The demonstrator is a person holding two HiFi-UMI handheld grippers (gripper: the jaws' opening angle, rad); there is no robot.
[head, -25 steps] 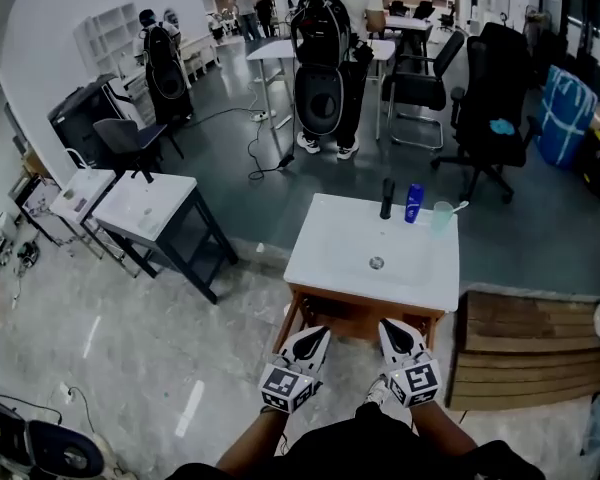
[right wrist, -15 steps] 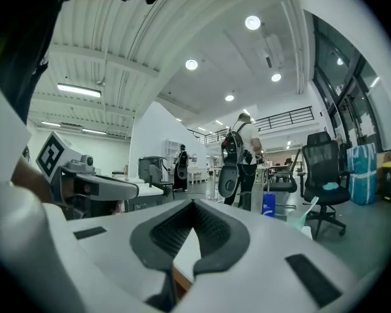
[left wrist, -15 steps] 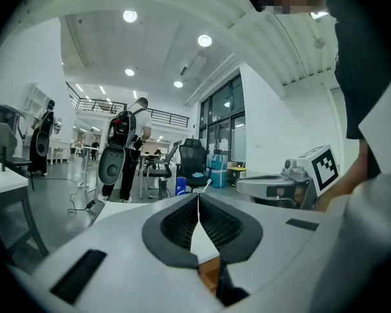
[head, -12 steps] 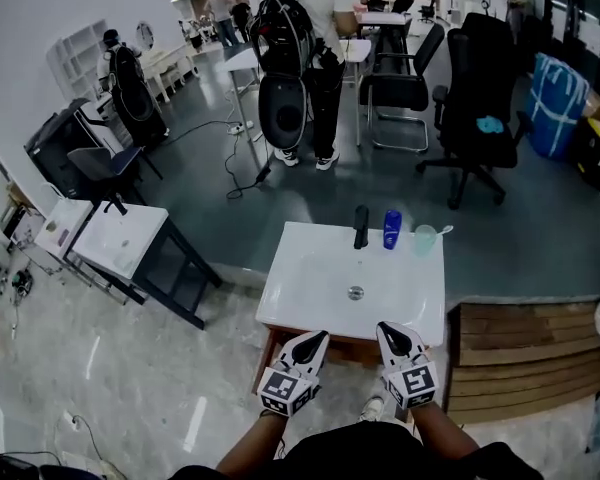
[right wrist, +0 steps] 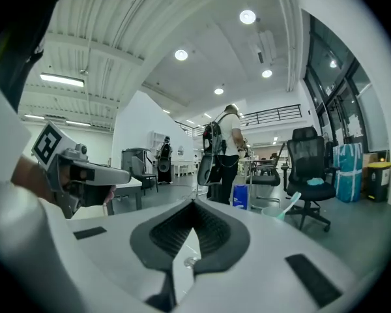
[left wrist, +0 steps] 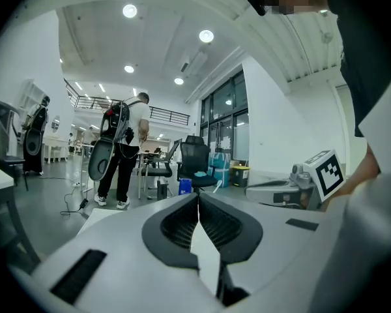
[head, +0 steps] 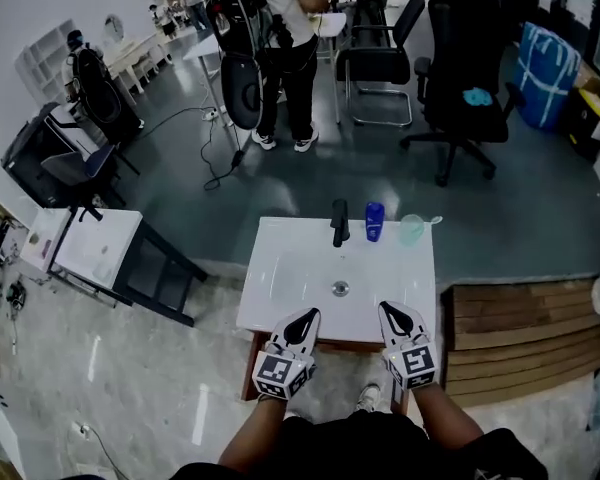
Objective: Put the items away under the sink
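A white sink top (head: 280, 278) stands in front of me on a wooden cabinet (head: 248, 366) that is mostly hidden beneath it. At the back of the top are a black tap (head: 340, 223), a blue bottle (head: 374, 221) and a clear cup (head: 412, 230) holding a toothbrush. My left gripper (head: 310, 314) and right gripper (head: 387, 308) hover over the front edge, both shut and empty. The left gripper view has the left gripper (left wrist: 198, 197) pointing at the blue bottle (left wrist: 185, 186). In the right gripper view the right gripper (right wrist: 194, 204) faces the bottle (right wrist: 240, 196) and cup (right wrist: 274, 212).
A slatted wooden platform (head: 510, 338) lies right of the sink. A white table (head: 90, 248) on a dark frame is at the left. Behind the sink stand a person with a backpack (head: 280, 28), a black office chair (head: 460, 68) and a blue bag (head: 545, 63).
The sink has come closer beneath my view, and the cabinet's wooden front has slid out of sight under the top. Both grippers stay shut, side by side at the front edge.
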